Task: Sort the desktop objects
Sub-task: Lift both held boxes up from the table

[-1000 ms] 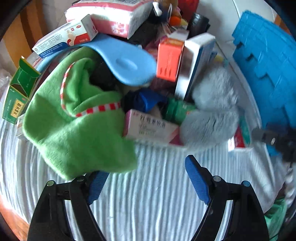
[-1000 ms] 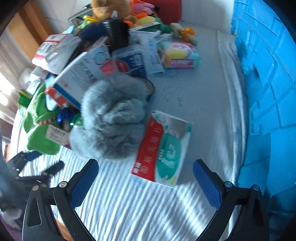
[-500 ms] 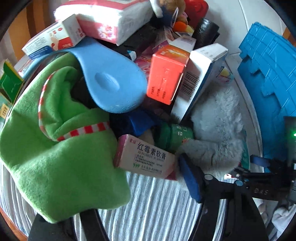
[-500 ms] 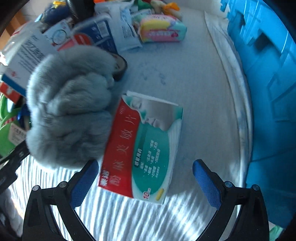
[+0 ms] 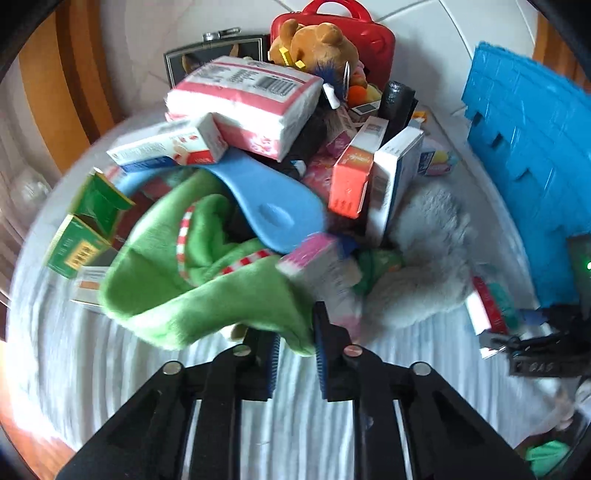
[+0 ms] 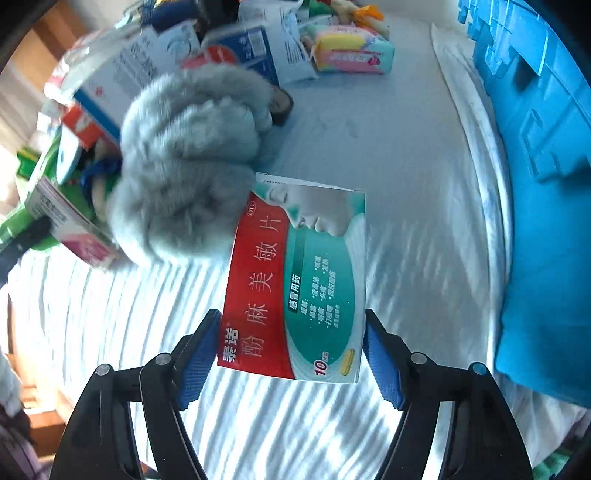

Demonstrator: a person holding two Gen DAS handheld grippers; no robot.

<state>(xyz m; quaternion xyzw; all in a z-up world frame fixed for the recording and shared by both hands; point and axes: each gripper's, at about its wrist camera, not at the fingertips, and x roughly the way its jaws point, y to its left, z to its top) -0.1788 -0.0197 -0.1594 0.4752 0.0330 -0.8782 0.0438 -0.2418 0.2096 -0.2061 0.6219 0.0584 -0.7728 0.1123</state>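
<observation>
A blue crate (image 5: 532, 155) is standing at the right side of the white cloth (image 5: 110, 369); what is inside it cannot be seen. A red case (image 5: 354, 33) is sitting shut at the back of the pile, with a brown teddy (image 5: 314, 44) leaning on it. A green box (image 5: 92, 206) on the left is lying with its flap open, and its inside looks dark.

The left gripper (image 5: 295, 354) is pinching the edge of the green cloth toy (image 5: 184, 280). Its jaws have just been closing, and now they are clenched on the green fabric. A second ago they were wide apart with the fabric only lying over one finger. The toy's near edge is now looking lifted off the cloth.

The right gripper (image 6: 291, 354) is closing around the red and green pill box (image 6: 295, 288). Its blue pads are touching the two long sides of the box, grasping it. A second ago the jaws were fully open and the box was lying farther ahead. The box is lying flat on the white cloth, touching the grey fluffy thing (image 6: 184, 166).
</observation>
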